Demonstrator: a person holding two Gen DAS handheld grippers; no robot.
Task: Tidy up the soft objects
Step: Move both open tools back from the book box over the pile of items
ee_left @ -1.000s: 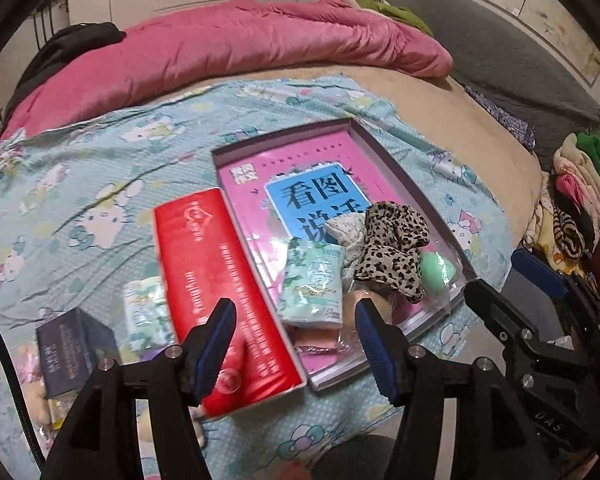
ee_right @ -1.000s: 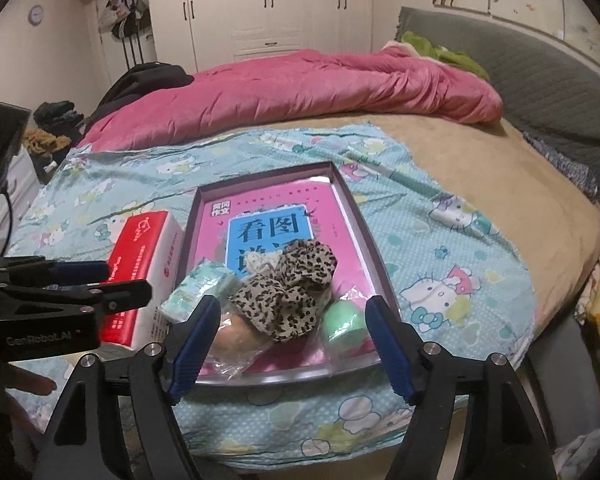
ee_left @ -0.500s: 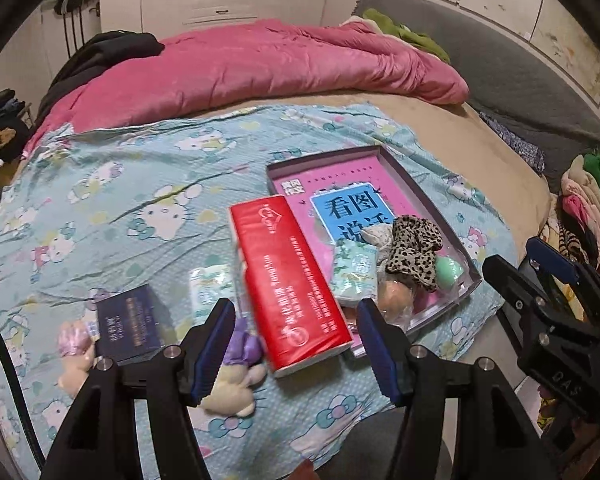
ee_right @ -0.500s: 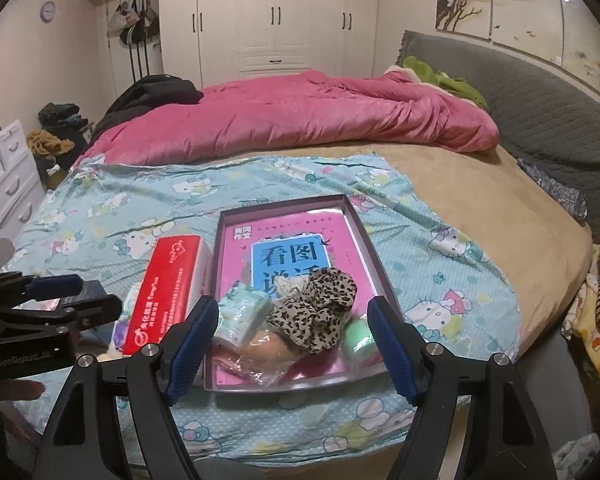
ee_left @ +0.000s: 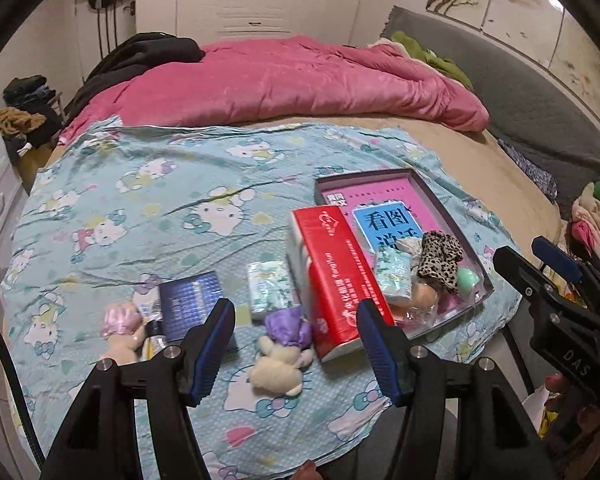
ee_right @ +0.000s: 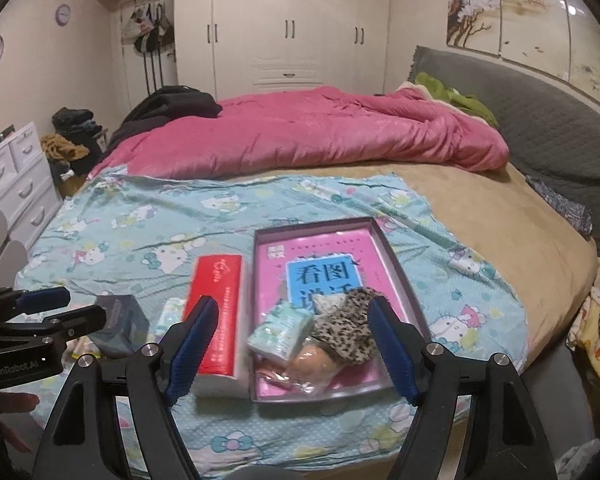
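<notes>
A grey tray (ee_left: pixel 454 220) holding a pink book lies on the cartoon-print sheet. In its near end sit a tissue pack (ee_left: pixel 394 276), a leopard scrunchie (ee_left: pixel 440 258), a green ball (ee_left: pixel 470 280) and a peach soft item (ee_left: pixel 422 296). A red tissue box (ee_left: pixel 336 276) stands left of the tray. A second tissue pack (ee_left: pixel 270 288), a purple-capped plush (ee_left: pixel 284 344) and a pink plush (ee_left: pixel 120 324) lie on the sheet. My left gripper (ee_left: pixel 296 344) hangs open above the plush, holding nothing. My right gripper (ee_right: pixel 292 344) is open and empty, above the tray (ee_right: pixel 396 280).
A dark blue box (ee_left: pixel 188 304) lies by the pink plush. A pink quilt (ee_left: pixel 300 80) covers the far half of the bed. A white drawer unit (ee_right: pixel 16 184) stands left, a clothes pile (ee_left: pixel 596 216) right. Wardrobes line the back wall.
Both grippers have drawn back and up from the tray, so more of the bed shows. The plush toys and blue box have come into the left view. Nothing was picked up.
</notes>
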